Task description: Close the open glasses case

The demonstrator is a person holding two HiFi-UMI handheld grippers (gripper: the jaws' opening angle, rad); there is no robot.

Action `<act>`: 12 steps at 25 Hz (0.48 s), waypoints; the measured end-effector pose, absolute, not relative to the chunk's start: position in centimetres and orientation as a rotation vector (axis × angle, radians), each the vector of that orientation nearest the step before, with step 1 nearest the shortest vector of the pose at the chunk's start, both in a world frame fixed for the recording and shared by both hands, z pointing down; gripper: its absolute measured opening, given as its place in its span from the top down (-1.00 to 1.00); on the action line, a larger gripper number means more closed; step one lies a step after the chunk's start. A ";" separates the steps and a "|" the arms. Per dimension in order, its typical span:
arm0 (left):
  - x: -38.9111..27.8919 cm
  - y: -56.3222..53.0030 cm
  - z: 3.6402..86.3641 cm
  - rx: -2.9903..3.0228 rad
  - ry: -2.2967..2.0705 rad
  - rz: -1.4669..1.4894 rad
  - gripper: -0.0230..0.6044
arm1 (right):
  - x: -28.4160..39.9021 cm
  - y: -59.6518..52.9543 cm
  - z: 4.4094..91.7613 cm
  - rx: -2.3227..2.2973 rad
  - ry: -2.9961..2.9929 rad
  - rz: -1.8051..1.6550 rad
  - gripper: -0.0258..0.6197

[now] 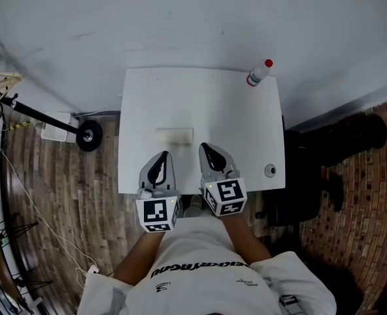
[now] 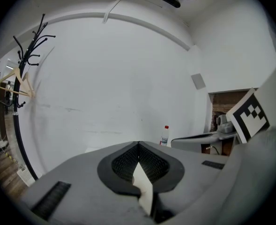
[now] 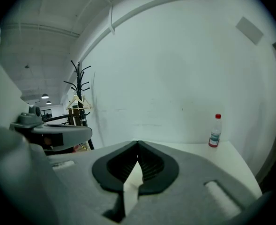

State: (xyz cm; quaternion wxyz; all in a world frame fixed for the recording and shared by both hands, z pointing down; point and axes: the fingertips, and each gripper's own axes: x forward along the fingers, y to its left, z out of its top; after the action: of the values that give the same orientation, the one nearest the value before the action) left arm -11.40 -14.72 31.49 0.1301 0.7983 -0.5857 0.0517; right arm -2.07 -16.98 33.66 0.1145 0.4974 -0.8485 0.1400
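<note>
Left gripper (image 1: 161,156) and right gripper (image 1: 206,148): both clenched on nothing, over the table's (image 1: 232,110) near edge. Case (image 1: 174,135) lies mid-table just ahead of them, apart. Too pale to tell whether its lid is open or shut.

shirt lettering (image 1: 200,268) upside down, unreadable, bottle label (image 1: 255,78) illegible

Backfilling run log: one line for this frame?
left gripper: shut, empty | right gripper: shut, empty | glasses case: on table, untouched | bottle: far right corner
</note>
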 end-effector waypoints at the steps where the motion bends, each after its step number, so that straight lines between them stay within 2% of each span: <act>1: -11.2 -14.5 31.1 2.331 -1.697 0.149 0.94 | -2.1 -16.7 33.1 1.458 -2.495 0.401 0.92; 12: -10.4 -14.4 28.1 2.463 -1.690 0.158 0.94 | -2.2 -15.8 28.8 1.507 -2.556 0.315 0.92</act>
State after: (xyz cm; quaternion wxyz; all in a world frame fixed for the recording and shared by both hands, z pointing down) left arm -10.44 -14.42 28.09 0.0753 0.8211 -0.5634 0.0527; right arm -2.22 -15.76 28.78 0.0786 0.5034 -0.8540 0.1053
